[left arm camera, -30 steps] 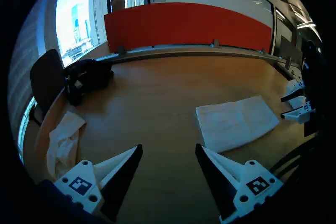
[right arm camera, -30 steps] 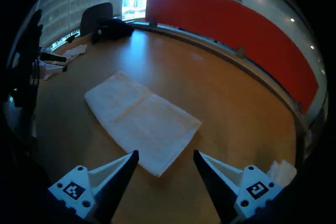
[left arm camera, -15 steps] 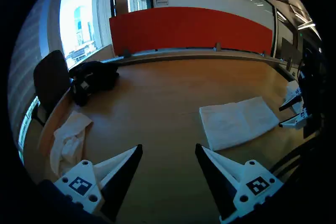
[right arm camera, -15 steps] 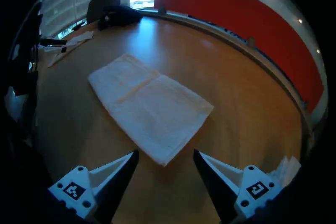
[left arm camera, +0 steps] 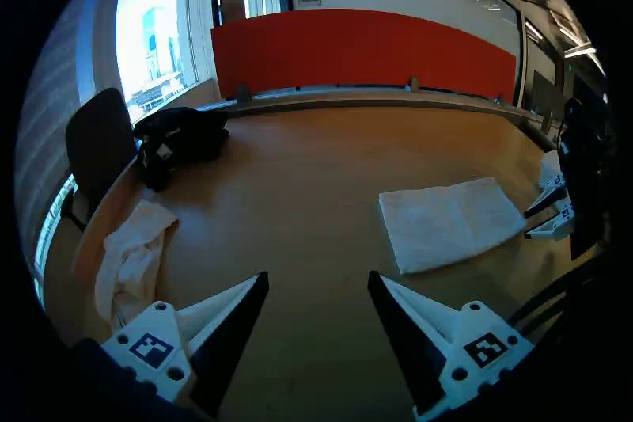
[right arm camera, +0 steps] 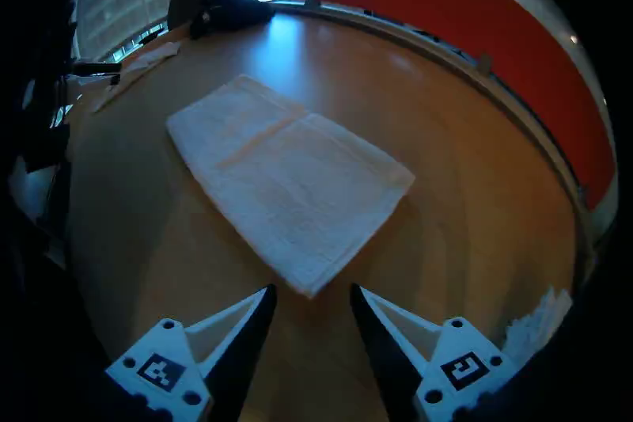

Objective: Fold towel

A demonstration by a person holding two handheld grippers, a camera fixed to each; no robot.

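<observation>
- Towel (right arm camera: 289, 176): white, folded to a flat rectangle, lying on the wooden tabletop (right arm camera: 443, 176). In the right gripper view it runs diagonally, with a faint crease across its far half. In the left gripper view the same towel (left arm camera: 451, 220) lies well off to the right.
- Right gripper (right arm camera: 312, 307): its fingers stand apart with a moderate gap and hold nothing. The near corner of the towel points into that gap at the fingertips. Whether a tip touches the cloth cannot be told.
- Left gripper (left arm camera: 316, 303): its fingers are spread wide, with nothing between them, over bare tabletop (left arm camera: 301, 176). The towel is well apart from them.
- Right gripper as seen from the left gripper view (left arm camera: 554, 212): small at the right rim, just beside the towel's far end. It is partly lost against a dark shape behind it, so its finger gap is hard to read there.
- Crumpled cloth (left arm camera: 130, 256): white, draped over the tabletop's left edge, its lower part hidden behind the left gripper's finger.
- White cloth (right arm camera: 542, 315): at the lower right rim of the right gripper view, cut off by the picture's edge, so its shape cannot be made out.
- Black bag (left arm camera: 182, 141): rests on the far left of the tabletop, next to a dark chair (left arm camera: 95, 149). Details are too dark to resolve.
- Red partition (left arm camera: 364, 46): runs along the far edge, with a bright window (left arm camera: 154, 50) to its left.
</observation>
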